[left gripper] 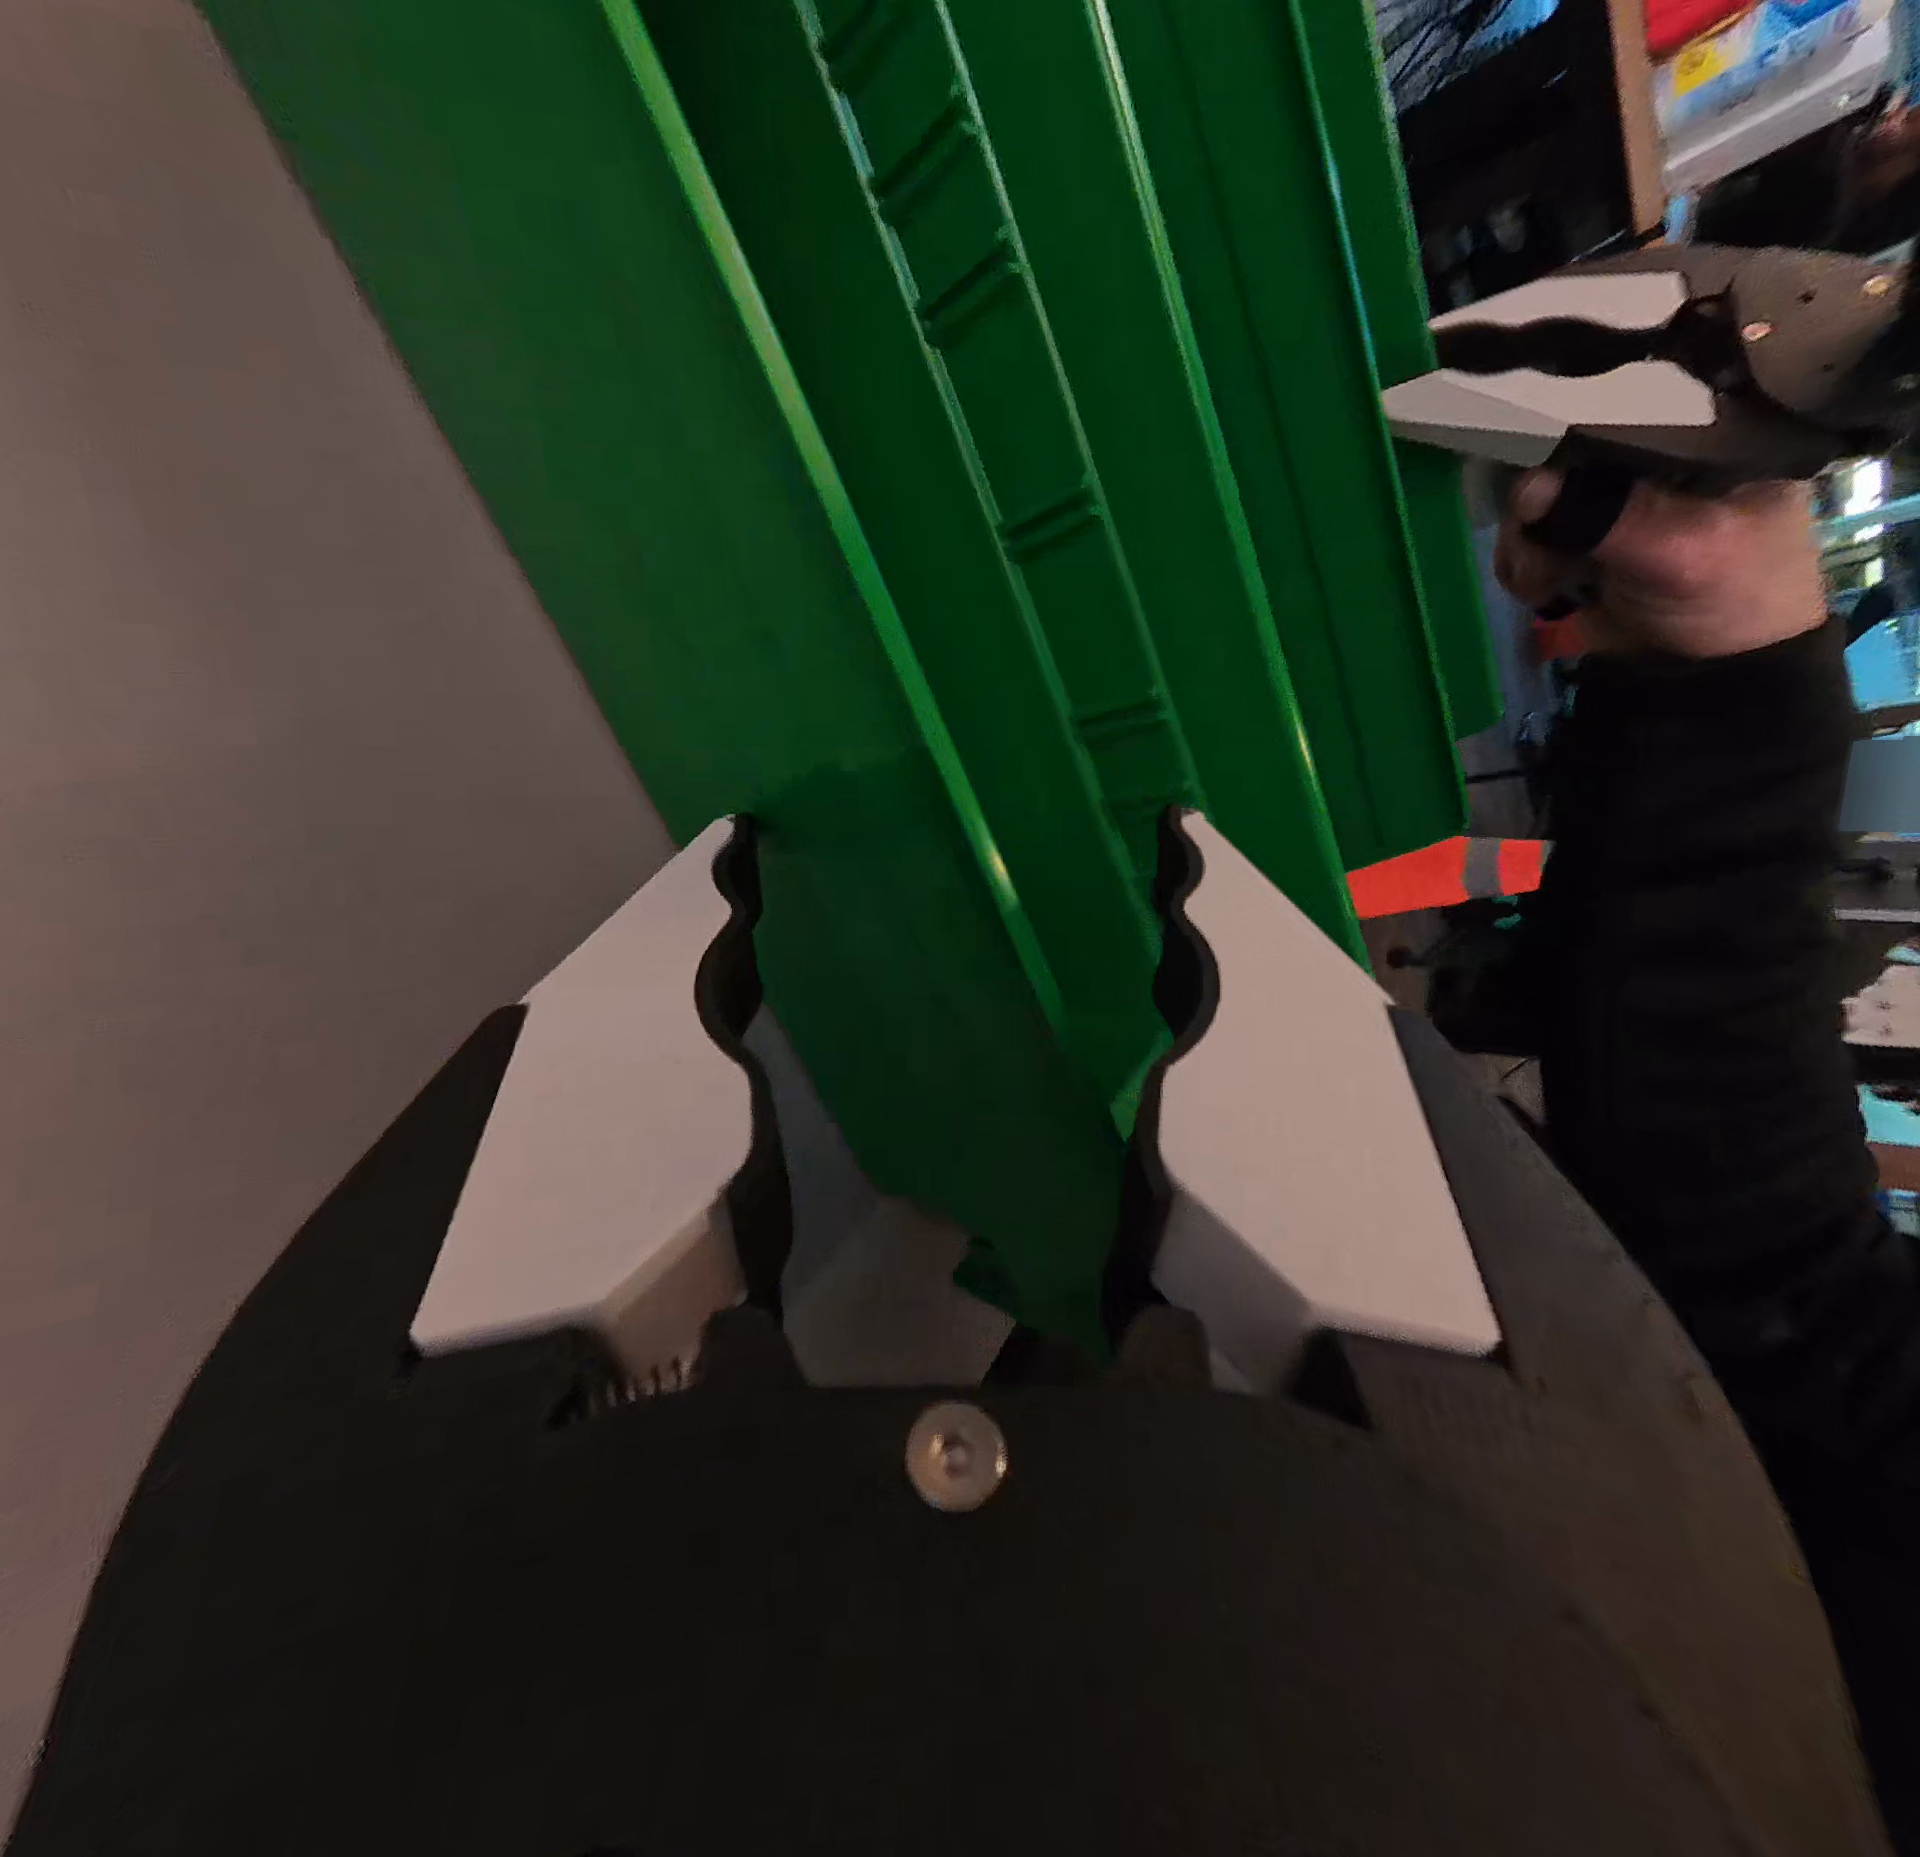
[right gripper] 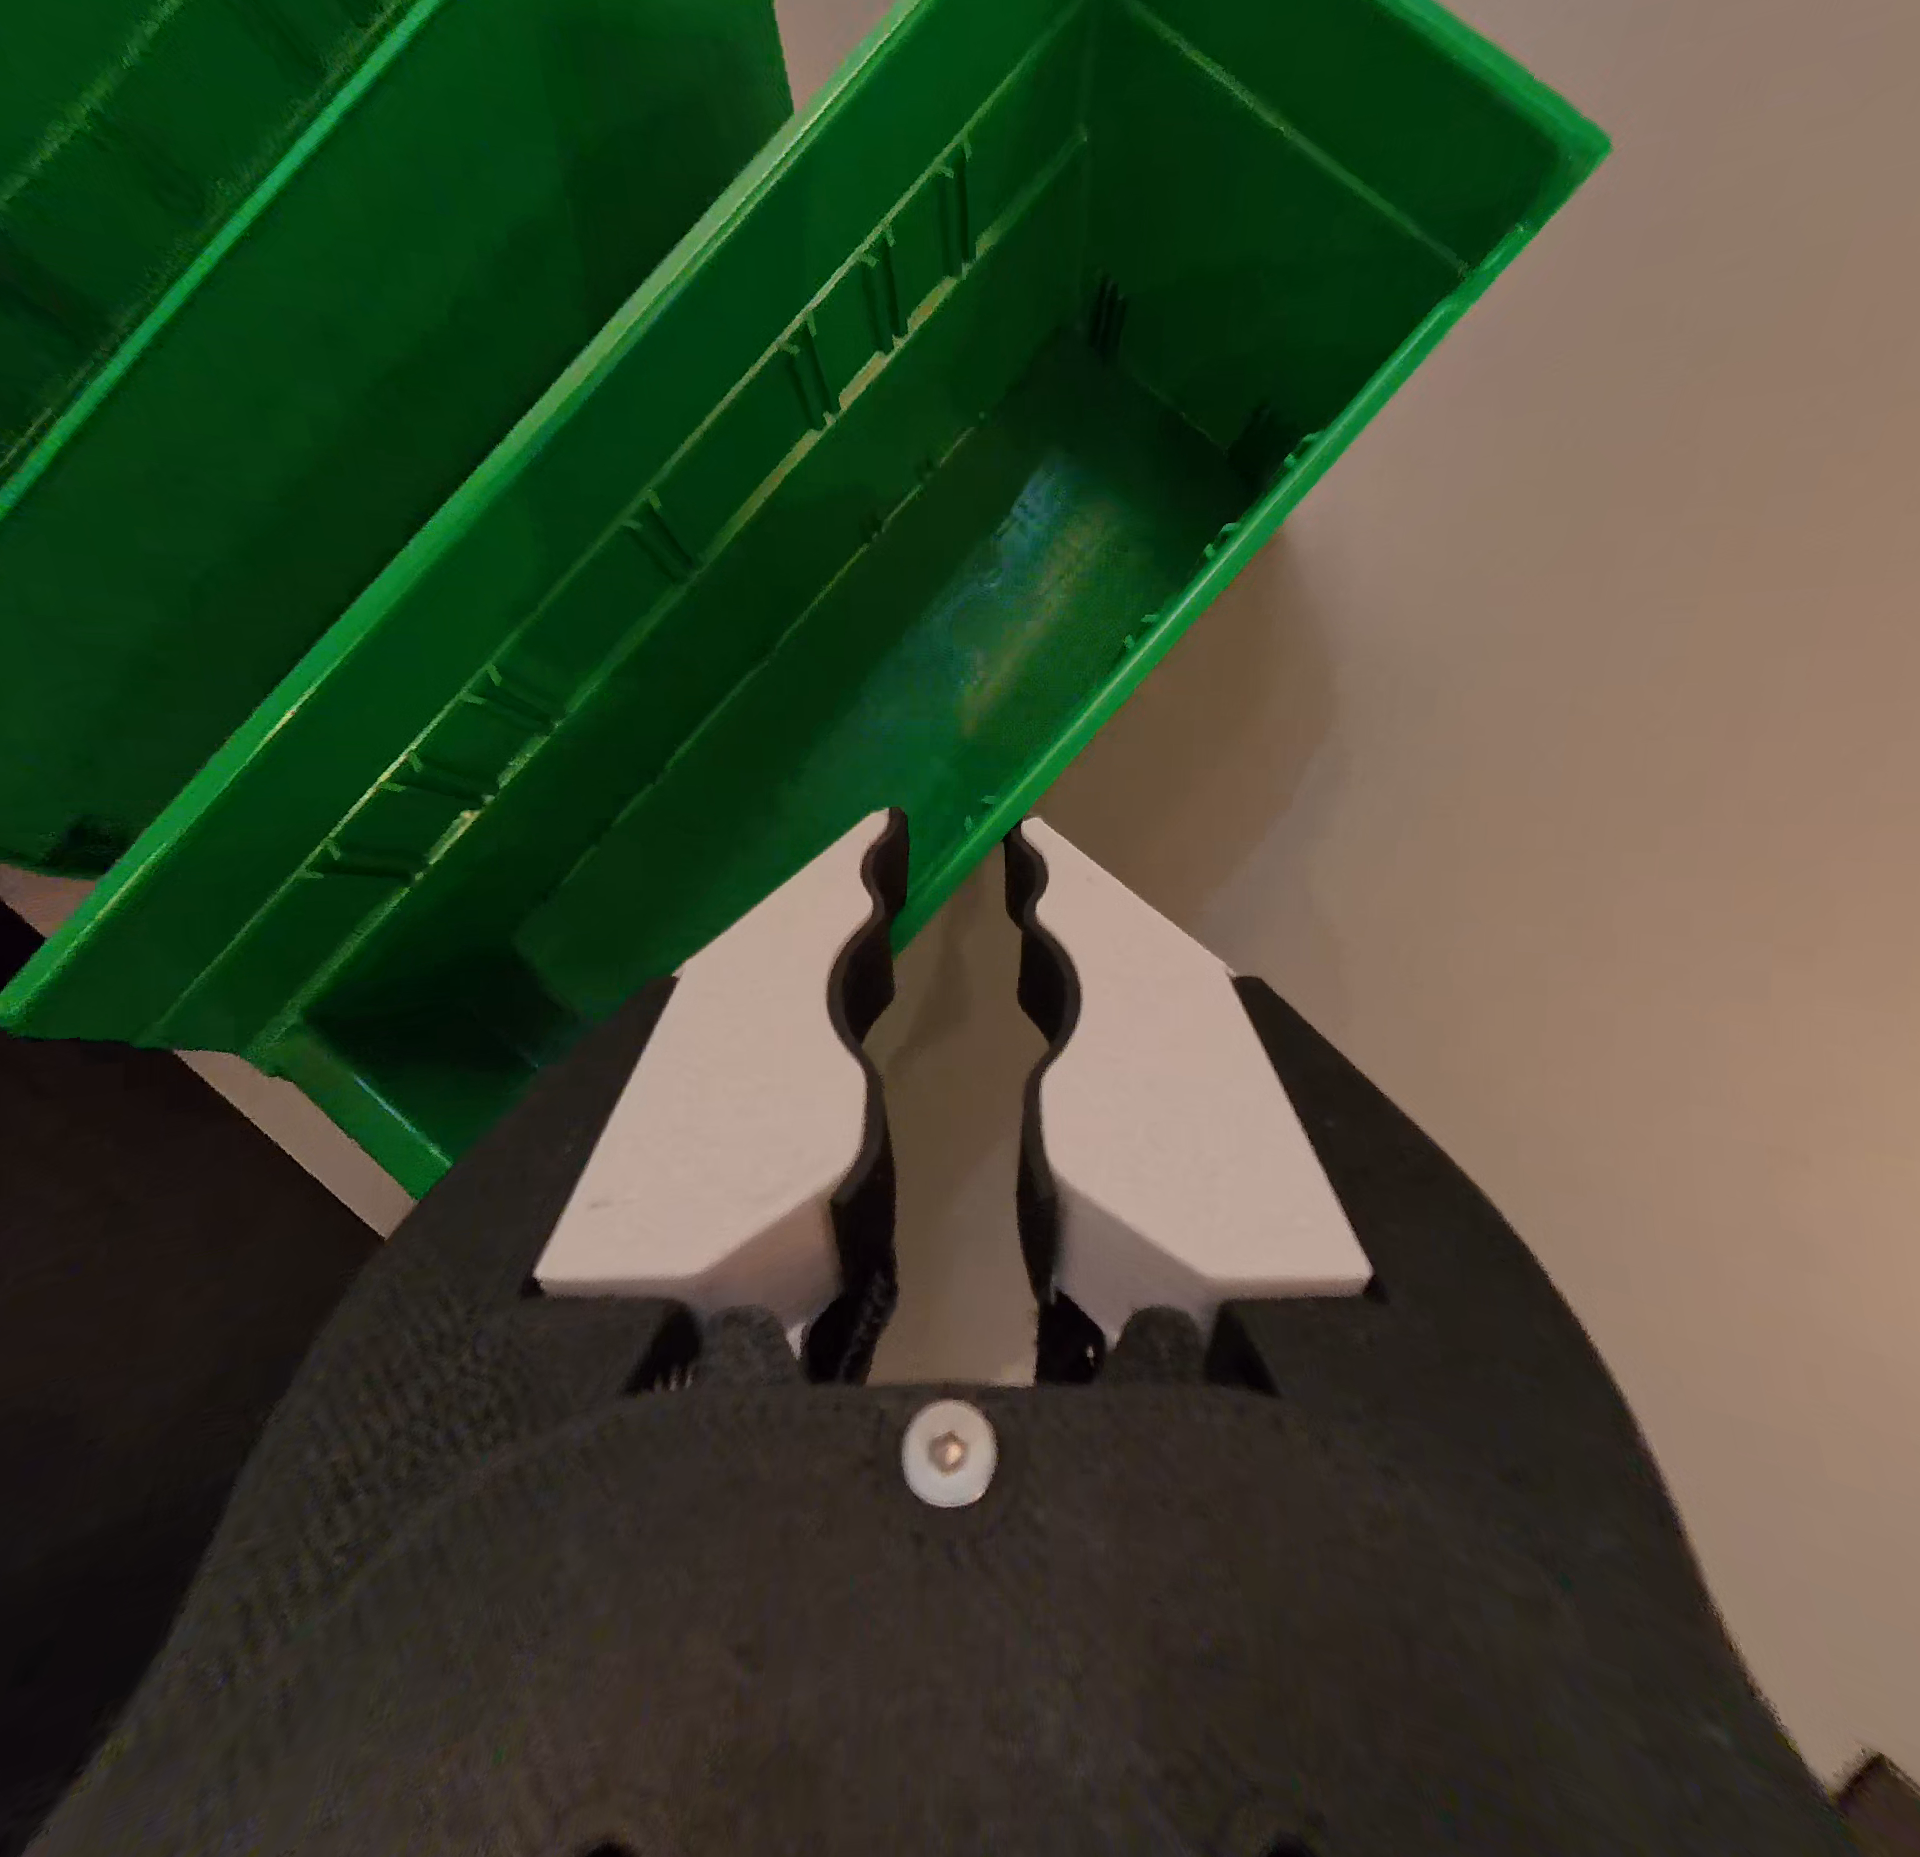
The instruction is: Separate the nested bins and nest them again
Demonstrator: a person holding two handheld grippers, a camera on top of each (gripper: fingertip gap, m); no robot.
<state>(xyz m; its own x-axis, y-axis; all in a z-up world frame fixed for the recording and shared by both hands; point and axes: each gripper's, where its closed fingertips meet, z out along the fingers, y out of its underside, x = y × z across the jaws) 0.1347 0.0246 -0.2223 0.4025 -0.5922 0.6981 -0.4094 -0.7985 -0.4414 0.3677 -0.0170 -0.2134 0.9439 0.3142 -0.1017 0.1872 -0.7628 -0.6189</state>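
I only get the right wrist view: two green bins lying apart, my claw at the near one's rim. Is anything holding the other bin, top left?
Observer: Yes. The left claw is shut on that bin, with one end of it wedged deep between the fingers.
Operator: What is behind the bins?
Observer: A person's hand in a dark sleeve, gripping the right claw by its handle.
Operator: And beyond that?
Observer: Cluttered shelves, blurred.
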